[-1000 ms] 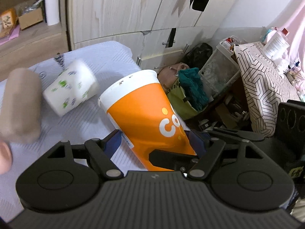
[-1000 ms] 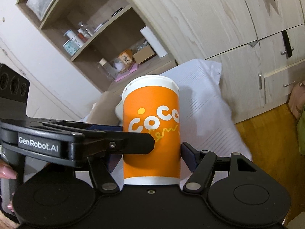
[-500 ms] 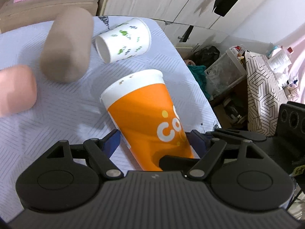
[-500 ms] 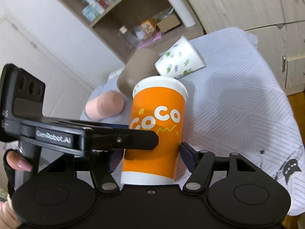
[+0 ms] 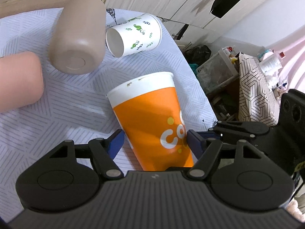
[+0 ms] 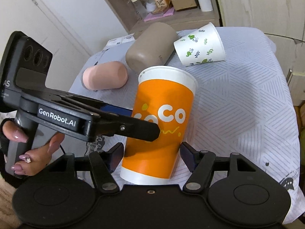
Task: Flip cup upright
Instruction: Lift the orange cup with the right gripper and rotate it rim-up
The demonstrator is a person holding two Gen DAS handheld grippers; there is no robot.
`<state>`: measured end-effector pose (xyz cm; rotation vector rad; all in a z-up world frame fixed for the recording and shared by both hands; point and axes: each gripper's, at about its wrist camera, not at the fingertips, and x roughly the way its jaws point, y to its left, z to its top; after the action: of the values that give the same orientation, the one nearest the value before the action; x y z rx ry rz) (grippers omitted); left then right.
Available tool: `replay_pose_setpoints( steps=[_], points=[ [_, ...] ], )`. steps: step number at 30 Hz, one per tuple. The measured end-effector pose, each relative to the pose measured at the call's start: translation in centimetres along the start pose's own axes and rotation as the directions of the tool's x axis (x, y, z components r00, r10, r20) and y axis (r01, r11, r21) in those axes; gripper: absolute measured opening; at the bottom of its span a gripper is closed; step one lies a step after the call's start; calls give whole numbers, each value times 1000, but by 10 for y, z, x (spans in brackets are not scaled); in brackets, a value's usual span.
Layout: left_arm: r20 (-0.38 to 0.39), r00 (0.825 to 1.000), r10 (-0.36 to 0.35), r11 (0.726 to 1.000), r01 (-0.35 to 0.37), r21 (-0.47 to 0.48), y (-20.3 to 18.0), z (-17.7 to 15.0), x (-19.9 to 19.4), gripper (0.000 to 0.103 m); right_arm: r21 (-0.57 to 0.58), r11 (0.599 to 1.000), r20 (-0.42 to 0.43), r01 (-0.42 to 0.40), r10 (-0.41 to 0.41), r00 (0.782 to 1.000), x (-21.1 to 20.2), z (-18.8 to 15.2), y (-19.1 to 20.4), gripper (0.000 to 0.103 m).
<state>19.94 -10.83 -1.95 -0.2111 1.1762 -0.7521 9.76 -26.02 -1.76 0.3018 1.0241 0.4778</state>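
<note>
An orange paper cup (image 5: 152, 118) with white "COCO" lettering is held above the table, its wide white rim pointing away from both cameras; it also shows in the right wrist view (image 6: 162, 118). My left gripper (image 5: 155, 142) has both blue pads against the cup's sides. My right gripper (image 6: 151, 155) brackets the cup's narrow end; its pads stand at or just off the sides. The left gripper's body (image 6: 91, 116) crosses the right wrist view in front of the cup.
On the white patterned tablecloth (image 6: 247, 105) lie a white leaf-print paper cup (image 6: 200, 45) on its side, a taupe tumbler (image 6: 150, 45) and a pink tumbler (image 6: 104, 75). Shelves and wardrobe doors stand behind. Clutter lies on the floor off the table's right edge (image 5: 219, 72).
Both grippers have tipped downward with the orange cup between them, so the table and the lying cups now fill more of the views. The grip looks unchanged.
</note>
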Motion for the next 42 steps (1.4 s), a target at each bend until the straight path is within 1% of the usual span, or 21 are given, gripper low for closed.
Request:
replay_pose_setpoints(
  steps=[1,4,6,8,12,14,17,21,24,28,30,34,35,37,40,42],
  points=[
    [2,1000,-6,1000,6,0,2,0,0,72,-1,1000,-1,-8,8,1000,0,1,-2,71],
    [5,1000,-29,1000,29,0,7,-1,-1,72,8,999,2,-39,39,999,0,3,-8,76],
    [11,999,-40,999,40,1,9,-2,-1,72,2,999,12,-46,46,999,0,2,-10,76],
    [21,999,-46,999,46,3,9,-4,-1,71,-36,998,34,-44,45,998,2,1,-7,73],
    [59,996,-60,998,58,34,8,-12,-11,71,-123,992,91,-14,25,996,-4,-9,6,72],
    [108,992,-63,995,54,84,4,-20,-19,71,-178,984,138,27,-3,990,-8,-15,18,72],
    [201,977,-72,987,42,153,1,-35,-35,71,-244,967,212,74,-21,977,-14,-24,35,72],
    [288,954,-80,982,25,189,6,-47,-53,71,-336,932,311,132,-23,950,-12,-36,52,72],
    [356,933,-52,969,-39,243,3,-56,-64,70,-390,905,368,171,-17,930,-7,-40,61,72],
    [433,901,10,939,-158,306,-6,-63,-72,70,-415,889,399,194,-13,917,2,-38,68,72],
    [464,885,33,925,-203,321,-9,-65,-76,70,-425,880,415,212,-18,910,8,-34,71,72],
    [519,853,63,907,-266,327,-9,-64,-75,70,-452,846,470,281,-42,882,24,-32,78,71],
    [527,847,69,901,-279,331,-8,-64,-74,70,-449,848,471,282,-43,881,27,-31,78,71],
    [537,840,69,895,-289,338,-5,-63,-73,70,-442,852,473,279,-43,880,34,-29,74,71],
    [555,831,36,884,-286,371,-3,-65,-73,70,-442,840,498,314,-62,865,44,-28,73,71],
    [561,828,26,884,-281,374,-2,-64,-73,70,-440,833,515,336,-73,854,49,-26,72,71]
  ],
)
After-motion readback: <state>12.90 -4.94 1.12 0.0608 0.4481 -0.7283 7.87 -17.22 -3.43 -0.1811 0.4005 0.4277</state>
